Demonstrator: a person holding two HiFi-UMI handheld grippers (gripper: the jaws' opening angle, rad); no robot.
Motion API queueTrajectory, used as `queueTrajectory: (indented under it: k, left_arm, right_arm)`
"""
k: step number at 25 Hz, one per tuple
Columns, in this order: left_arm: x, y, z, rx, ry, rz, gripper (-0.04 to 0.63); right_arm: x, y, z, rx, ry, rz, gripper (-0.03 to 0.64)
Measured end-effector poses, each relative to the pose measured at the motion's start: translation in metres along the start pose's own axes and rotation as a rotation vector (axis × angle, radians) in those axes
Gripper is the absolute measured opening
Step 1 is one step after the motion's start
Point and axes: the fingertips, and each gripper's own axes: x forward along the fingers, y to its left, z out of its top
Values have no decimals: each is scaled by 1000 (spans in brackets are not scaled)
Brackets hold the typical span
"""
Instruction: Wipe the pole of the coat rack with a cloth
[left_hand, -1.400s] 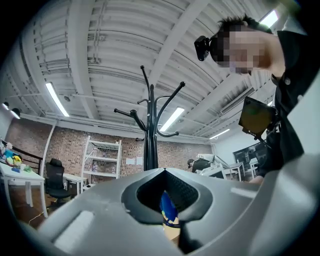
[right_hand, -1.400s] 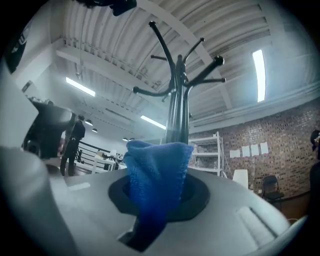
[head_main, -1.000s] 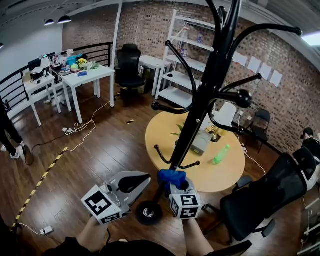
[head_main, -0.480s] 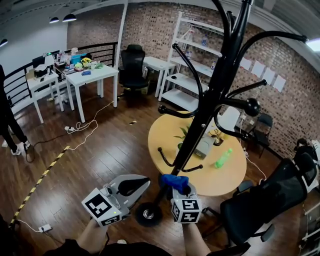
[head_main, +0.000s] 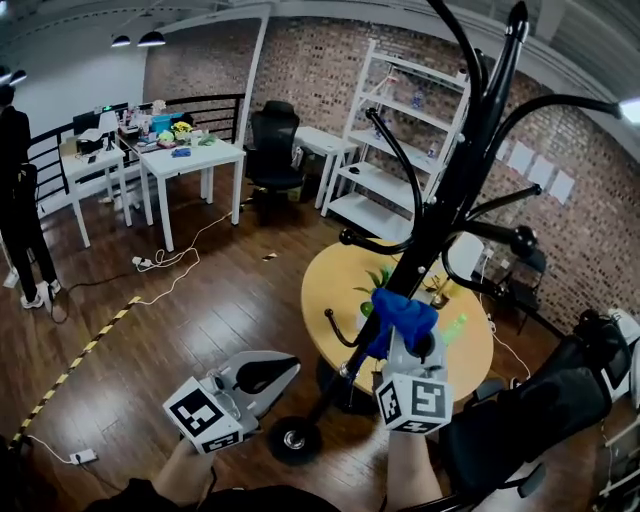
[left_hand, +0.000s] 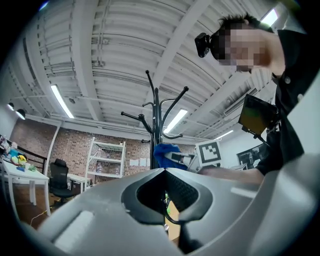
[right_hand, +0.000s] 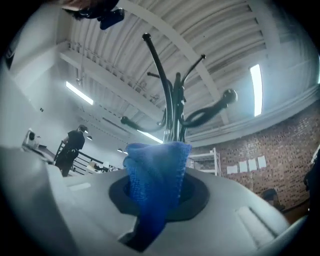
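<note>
Brick room (head_main: 320, 70); right gripper (head_main: 405, 338) jaws on cloth (head_main: 402, 308) by pole (head_main: 450, 200), left gripper (head_main: 290, 362) jaws together.

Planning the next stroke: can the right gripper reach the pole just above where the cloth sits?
Probably yes: the right gripper holds the cloth on the pole, bare just above; higher, hook arms crowd it.

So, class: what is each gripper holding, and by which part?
The right gripper pinches the blue cloth around its bunched middle; the left gripper, jaws together, holds nothing.
</note>
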Motion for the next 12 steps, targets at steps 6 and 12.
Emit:
queueTrajectory:
  k: [6, 12]
  left_arm:
    - [-1, 5, 12, 17, -44, -7, 5]
    - [-1, 6, 18, 46, -51, -17, 4]
  right_arm:
    - [26, -10, 101, -138, -155, 2, 57]
    - [-6, 17, 196, -154, -361, 56, 57]
